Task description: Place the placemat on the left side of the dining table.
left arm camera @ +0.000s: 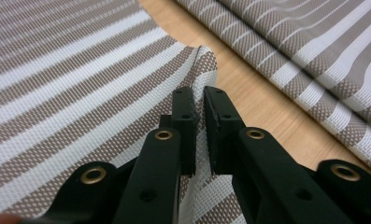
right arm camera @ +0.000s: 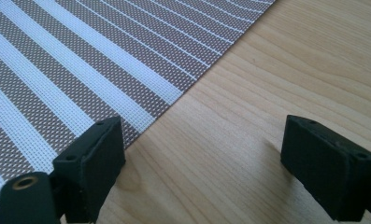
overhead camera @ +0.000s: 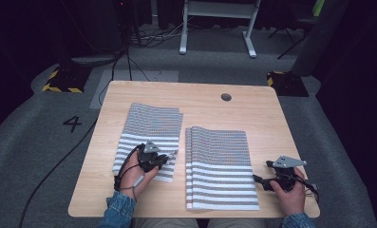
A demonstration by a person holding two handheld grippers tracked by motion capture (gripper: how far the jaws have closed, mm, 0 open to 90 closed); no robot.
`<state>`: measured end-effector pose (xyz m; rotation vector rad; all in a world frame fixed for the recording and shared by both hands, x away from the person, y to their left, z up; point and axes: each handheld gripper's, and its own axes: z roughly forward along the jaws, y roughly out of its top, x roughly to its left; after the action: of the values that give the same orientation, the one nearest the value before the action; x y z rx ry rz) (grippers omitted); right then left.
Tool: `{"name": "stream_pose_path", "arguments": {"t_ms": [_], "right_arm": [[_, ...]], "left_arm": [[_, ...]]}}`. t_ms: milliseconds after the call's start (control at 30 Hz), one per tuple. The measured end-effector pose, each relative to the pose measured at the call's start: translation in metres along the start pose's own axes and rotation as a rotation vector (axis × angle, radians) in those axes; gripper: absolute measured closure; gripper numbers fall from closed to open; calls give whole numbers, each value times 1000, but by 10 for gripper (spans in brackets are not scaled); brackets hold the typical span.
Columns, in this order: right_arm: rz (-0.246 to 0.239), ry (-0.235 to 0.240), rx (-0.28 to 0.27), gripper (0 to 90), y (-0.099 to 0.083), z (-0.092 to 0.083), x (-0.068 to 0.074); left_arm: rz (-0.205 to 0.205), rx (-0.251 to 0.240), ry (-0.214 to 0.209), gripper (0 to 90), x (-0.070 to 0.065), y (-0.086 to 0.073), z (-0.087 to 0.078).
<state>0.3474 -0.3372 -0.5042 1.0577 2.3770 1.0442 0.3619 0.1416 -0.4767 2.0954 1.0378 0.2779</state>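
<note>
The wooden table [overhead camera: 202, 97] carries two striped mats. The bigger stack [overhead camera: 221, 166] lies right of the smaller mat [overhead camera: 150, 126]. The left gripper [left arm camera: 201, 100] pinches the raised right edge of the smaller mat, jaws closed on it. The right gripper [right arm camera: 202, 154] rests on bare wood right of the bigger stack, jaws wide open

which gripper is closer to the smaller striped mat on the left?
Left. The left gripper is pinching that smaller striped mat at its right edge. The right gripper sits open on bare table past the right side of the larger mat stack.
</note>
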Motion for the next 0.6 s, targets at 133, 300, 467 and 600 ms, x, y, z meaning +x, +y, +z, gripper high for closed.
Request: {"name": "stream_pose_path", "arguments": {"t_ms": [133,300,467,600], "right_arm": [[0,1,0,139,0,0,0],[0,1,0,138,0,0,0],[0,1,0,138,0,0,0],[1,1,0,139,0,0,0]], "left_arm": [[23,-72,27,835,-2,5,-14],[38,-202,53,838,5,5,-37],[3,-317,113,847,17,1,-61],[-12,-364,147,848,23,0,-77]]}}
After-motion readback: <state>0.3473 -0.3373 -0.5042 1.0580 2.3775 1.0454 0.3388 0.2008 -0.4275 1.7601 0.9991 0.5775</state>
